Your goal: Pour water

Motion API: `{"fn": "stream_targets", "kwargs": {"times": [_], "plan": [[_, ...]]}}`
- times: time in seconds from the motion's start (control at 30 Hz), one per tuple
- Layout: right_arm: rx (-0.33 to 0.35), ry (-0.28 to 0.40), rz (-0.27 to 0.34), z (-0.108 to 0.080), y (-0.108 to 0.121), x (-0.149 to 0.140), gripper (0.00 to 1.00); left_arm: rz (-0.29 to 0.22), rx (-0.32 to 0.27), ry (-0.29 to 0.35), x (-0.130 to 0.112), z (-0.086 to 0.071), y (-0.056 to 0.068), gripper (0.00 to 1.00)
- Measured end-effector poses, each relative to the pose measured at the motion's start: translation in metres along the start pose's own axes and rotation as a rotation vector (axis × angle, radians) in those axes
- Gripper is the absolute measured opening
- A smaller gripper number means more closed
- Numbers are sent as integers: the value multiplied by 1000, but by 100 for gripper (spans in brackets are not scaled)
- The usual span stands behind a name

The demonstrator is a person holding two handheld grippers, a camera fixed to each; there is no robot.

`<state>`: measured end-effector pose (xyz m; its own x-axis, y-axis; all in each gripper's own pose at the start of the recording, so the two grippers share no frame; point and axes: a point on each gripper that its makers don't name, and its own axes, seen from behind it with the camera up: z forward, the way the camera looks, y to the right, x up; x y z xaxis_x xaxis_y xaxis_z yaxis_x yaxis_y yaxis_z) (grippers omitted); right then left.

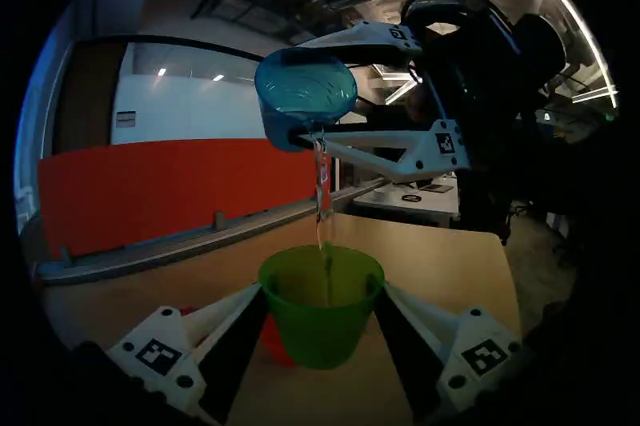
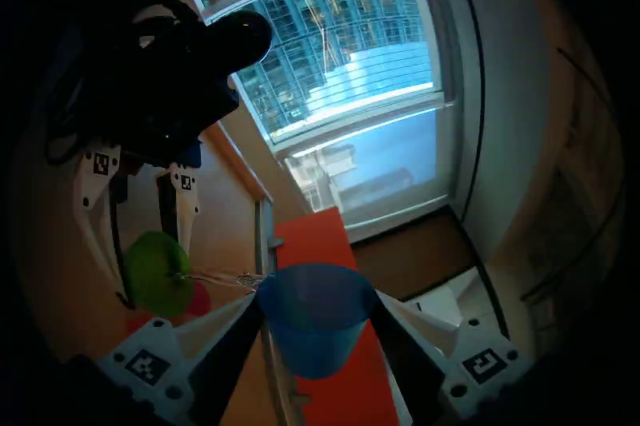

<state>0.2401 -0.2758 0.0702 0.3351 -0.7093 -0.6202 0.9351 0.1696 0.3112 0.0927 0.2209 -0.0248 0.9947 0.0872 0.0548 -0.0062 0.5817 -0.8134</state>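
Left gripper [image 1: 322, 298] clamps a green tapered plastic cup [image 1: 322, 330] between both fingers, upright, over a light wooden tabletop [image 1: 448, 258]; whether the base touches the top cannot be told. Right gripper [image 2: 316, 302] grips a translucent blue plastic cup [image 2: 314, 334] at mid-wall and holds it tipped above the green cup, mouth toward it. One thin stream of water [image 1: 322, 210] falls from the blue rim into the green cup's mouth. A red object [image 1: 272, 340], partly hidden, sits just behind the green cup.

Handling: both cups appear light, smooth and thin-walled. Excess squeeze would likely buckle the wall and spill the contents. Take hold across the middle of the wall, below the rim. Expect the green cup to grow heavier as it fills. Wet plastic may slip, so hold the receiving cup level and directly under the stream.
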Motion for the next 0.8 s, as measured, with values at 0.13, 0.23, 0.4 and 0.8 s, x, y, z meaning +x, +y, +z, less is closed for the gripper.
{"fn": "stream_targets", "kwargs": {"times": [0.13, 0.23, 0.4, 0.8], "plan": [[0, 0, -11, 1, 1, 1, 91, -1, -1, 1, 0, 0, 0, 85], [1, 1, -23, 1, 1, 1, 91, 0, -1, 1, 0, 0, 0, 85], [0, 1, -47, 3, 2, 2, 91, 0, -2, 2, 0, 0, 0, 85], [-13, 6, -93, 3, 9, 5, 91, 1, 0, 3, 0, 0, -2, 85]]}}
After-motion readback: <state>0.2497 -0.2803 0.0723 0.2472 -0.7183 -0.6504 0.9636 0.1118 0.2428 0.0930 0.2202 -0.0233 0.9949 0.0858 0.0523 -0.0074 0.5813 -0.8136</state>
